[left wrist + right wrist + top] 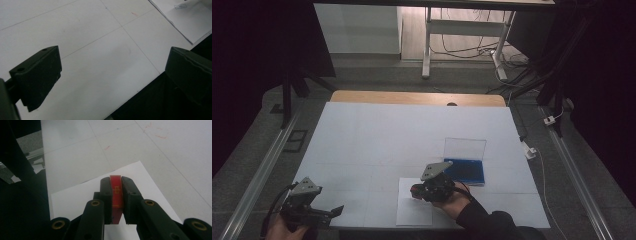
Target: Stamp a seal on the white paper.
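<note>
right claw (116, 185) grips red stamp (116, 192), yellow marking unreadable

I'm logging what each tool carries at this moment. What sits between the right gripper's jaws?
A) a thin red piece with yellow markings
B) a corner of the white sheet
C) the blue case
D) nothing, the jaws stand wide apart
A: in the right gripper view, the right gripper has its jaws closed on a thin red piece with yellow markings, above the white sheet.

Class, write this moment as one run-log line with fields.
right gripper: shut on red stamp | over paper sheet | left gripper: open, idle | blue case: open
</note>
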### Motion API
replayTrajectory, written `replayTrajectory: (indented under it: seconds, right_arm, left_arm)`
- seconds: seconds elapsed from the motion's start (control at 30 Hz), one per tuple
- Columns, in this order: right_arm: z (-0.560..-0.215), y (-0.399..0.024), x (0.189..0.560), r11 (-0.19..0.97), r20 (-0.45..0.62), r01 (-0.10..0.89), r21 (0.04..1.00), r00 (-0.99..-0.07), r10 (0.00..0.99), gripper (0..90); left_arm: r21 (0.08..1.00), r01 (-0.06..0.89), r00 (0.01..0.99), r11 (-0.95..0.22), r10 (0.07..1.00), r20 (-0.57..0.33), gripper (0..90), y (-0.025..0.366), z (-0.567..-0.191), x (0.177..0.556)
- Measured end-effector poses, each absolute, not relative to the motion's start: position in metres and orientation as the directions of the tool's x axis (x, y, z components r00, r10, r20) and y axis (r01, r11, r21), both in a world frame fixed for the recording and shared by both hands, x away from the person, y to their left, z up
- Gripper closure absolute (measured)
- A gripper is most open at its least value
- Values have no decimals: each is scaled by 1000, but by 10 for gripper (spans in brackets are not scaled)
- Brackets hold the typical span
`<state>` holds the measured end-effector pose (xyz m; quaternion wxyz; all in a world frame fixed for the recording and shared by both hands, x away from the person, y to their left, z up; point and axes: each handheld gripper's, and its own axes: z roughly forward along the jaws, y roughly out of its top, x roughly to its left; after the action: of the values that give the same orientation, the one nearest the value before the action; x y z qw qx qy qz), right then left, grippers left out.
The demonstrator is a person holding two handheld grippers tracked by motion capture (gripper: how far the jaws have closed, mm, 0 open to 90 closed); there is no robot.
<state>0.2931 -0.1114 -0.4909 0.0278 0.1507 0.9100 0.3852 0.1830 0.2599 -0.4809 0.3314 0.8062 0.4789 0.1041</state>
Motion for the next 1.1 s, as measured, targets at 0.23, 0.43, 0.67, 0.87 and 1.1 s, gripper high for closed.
replayTrajectory:
  seconds: [0.23, 0.43, 0.67, 0.87, 1.1]
  right_arm:
    - [-486, -115, 294, 647, 69, 256, 719, -951, 300, 804]
    - [-482, -120, 296, 634, 65, 254, 731, -950, 305, 805]
    - [-477, -127, 299, 623, 52, 253, 740, -945, 322, 804]
    - [-474, -132, 302, 617, 42, 253, 745, -941, 335, 804]
    - [-469, -141, 306, 609, 33, 265, 748, -931, 364, 804]
  left_arm:
    - [634, 703, 520, -323, 841, -148, 12, 260, -481, 183]
    - [635, 702, 520, -323, 841, -148, 12, 260, -481, 183]
    - [635, 702, 521, -323, 841, -148, 11, 260, -481, 183]
    - [635, 702, 521, -323, 841, -147, 11, 260, -481, 183]
    - [635, 701, 520, -323, 841, -147, 12, 260, -481, 183]
